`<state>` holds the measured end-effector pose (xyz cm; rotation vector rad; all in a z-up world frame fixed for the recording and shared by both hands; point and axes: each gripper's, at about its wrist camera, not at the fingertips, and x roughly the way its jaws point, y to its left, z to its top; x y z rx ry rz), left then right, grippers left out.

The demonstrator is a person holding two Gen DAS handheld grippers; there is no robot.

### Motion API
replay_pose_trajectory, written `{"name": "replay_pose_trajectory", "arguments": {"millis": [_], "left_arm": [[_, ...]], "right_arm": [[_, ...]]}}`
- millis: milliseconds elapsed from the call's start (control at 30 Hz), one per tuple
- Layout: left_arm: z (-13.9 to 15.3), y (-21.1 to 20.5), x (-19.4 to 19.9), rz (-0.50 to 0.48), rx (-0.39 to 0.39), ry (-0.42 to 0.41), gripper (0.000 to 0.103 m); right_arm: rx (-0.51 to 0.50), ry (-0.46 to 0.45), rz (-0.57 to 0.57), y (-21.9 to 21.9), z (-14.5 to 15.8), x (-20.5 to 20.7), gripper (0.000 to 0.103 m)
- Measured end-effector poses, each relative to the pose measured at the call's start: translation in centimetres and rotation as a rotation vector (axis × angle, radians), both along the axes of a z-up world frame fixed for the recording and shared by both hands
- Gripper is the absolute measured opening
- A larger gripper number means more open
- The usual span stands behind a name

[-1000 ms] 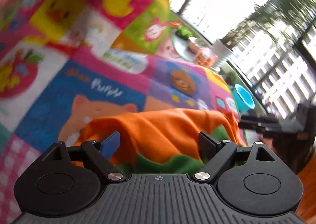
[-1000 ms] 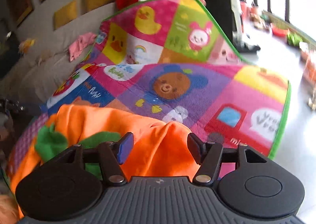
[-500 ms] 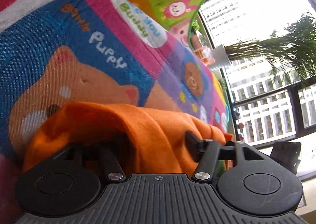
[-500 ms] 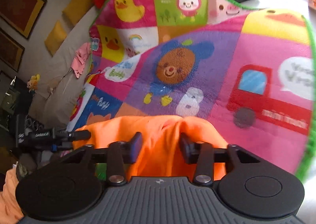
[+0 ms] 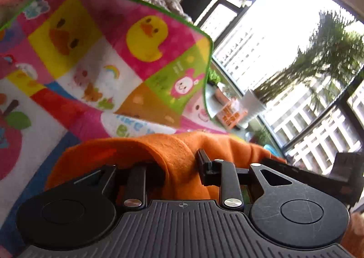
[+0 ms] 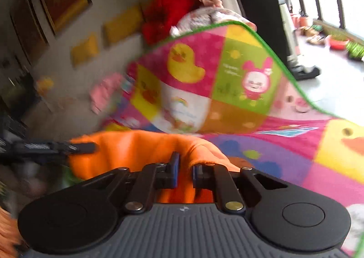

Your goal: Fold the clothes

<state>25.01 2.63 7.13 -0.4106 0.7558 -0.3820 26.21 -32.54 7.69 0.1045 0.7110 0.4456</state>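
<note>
Surface: bright cartoon play mat fills both views, far edge curled up toward a window.
Garment: orange cloth lies bunched on the mat's near part, lifted at two spots.
Left gripper: open a second ago, now pressed shut on a thick fold of the orange cloth.
Right gripper: likewise closed, pinching the cloth's edge.
Change: both views now tilt up from the mat, so the garment seems to be coming up.
Meaning: two corners held; spreading or folding can likely start.
Beyond mat: sofa, red cushion.
</note>
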Motion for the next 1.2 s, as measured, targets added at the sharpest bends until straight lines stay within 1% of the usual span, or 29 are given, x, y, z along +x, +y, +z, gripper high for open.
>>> {"name": "replay_pose_trajectory", "arguments": {"millis": [33, 67, 100, 133, 167, 200, 233, 267, 300, 333, 400, 533, 667, 767, 800, 867, 900, 933, 1000, 1033, 1100, 1200], "left_arm": [[-0.3, -0.4, -0.5, 0.004, 0.06, -0.008, 0.04], [-0.5, -0.5, -1.3, -0.003, 0.102, -0.013, 0.043], [-0.7, -0.6, -2.1, -0.012, 0.141, -0.018, 0.051], [-0.9, -0.8, -2.8, -0.021, 0.18, -0.023, 0.057], [-1.0, -0.5, -3.5, -0.026, 0.192, -0.021, 0.059], [-1.0, -0.2, -4.0, -0.03, 0.197, -0.017, 0.064], [-0.9, 0.1, -4.5, -0.028, 0.204, -0.016, 0.07], [-0.9, 0.2, -4.5, -0.026, 0.2, -0.016, 0.072], [-0.8, 0.2, -4.4, -0.025, 0.194, -0.017, 0.074], [-0.7, 0.3, -4.4, -0.024, 0.189, -0.019, 0.074], [-0.8, 0.1, -4.1, -0.028, 0.162, -0.017, 0.075], [-1.1, 0.1, -4.3, -0.039, 0.134, -0.03, 0.081], [-1.1, 2.8, -5.4, 0.0, 0.09, -0.019, 0.085], [-1.2, 4.8, -6.1, 0.026, 0.064, -0.019, 0.09], [-1.2, 5.4, -6.3, 0.034, 0.058, -0.02, 0.092], [-1.5, 6.4, -6.2, 0.048, 0.043, -0.017, 0.093], [-1.6, 6.8, -6.0, 0.056, 0.034, -0.013, 0.093], [-1.7, 7.0, -5.8, 0.067, 0.024, -0.008, 0.093], [-1.7, 7.3, -5.6, 0.083, -0.003, -0.003, 0.093], [-1.5, 7.3, -5.6, 0.086, -0.021, -0.006, 0.093], [-0.9, 7.3, -5.8, 0.088, -0.052, -0.019, 0.093], [0.8, 6.7, -6.8, 0.081, -0.059, -0.067, 0.093]], "right_arm": [[-0.075, -0.016, -0.011, 0.2, -0.4, -0.4, 0.019], [-0.149, -0.033, -0.021, 0.4, -0.7, -0.8, 0.022], [-0.207, -0.05, -0.023, 0.4, -0.9, -1.3, 0.03], [-0.239, -0.064, -0.019, 0.3, -0.9, -1.7, 0.038], [-0.249, -0.075, -0.012, 0.0, -0.6, -2.1, 0.041], [-0.252, -0.086, 0.001, -0.1, -0.2, -2.3, 0.044], [-0.256, -0.104, 0.019, -0.2, 0.3, -2.5, 0.05], [-0.264, -0.127, 0.039, 0.2, 0.8, -2.4, 0.053], [-0.27, -0.149, 0.064, 1.0, 1.1, -2.0, 0.06], [-0.273, -0.154, 0.102, 2.0, 1.2, -1.2, 0.063], [-0.279, -0.138, 0.182, 4.5, 1.0, 1.0, 0.063], [-0.305, -0.031, 0.314, 10.0, -1.2, 6.4, 0.063], [-0.32, 0.074, 0.358, 12.3, -4.6, 11.1, 0.063], [-0.27, 0.165, 0.329, 11.5, -6.8, 12.7, 0.062], [-0.247, 0.179, 0.328, 11.3, -6.8, 12.5, 0.061], [-0.199, 0.201, 0.332, 10.8, -6.7, 11.7, 0.039], [-0.198, 0.191, 0.333, 10.7, -6.2, 10.9, 0.025], [-0.204, 0.175, 0.334, 10.7, -5.6, 9.9, 0.015], [-0.216, 0.144, 0.337, 10.5, -4.3, 7.9, 0.009], [-0.222, 0.128, 0.338, 10.4, -3.7, 6.9, 0.005], [-0.202, 0.067, 0.347, 9.7, -1.3, 4.4, 0.005], [-0.201, -0.031, 0.372, 8.7, 2.0, -0.2, 0.004]]}}
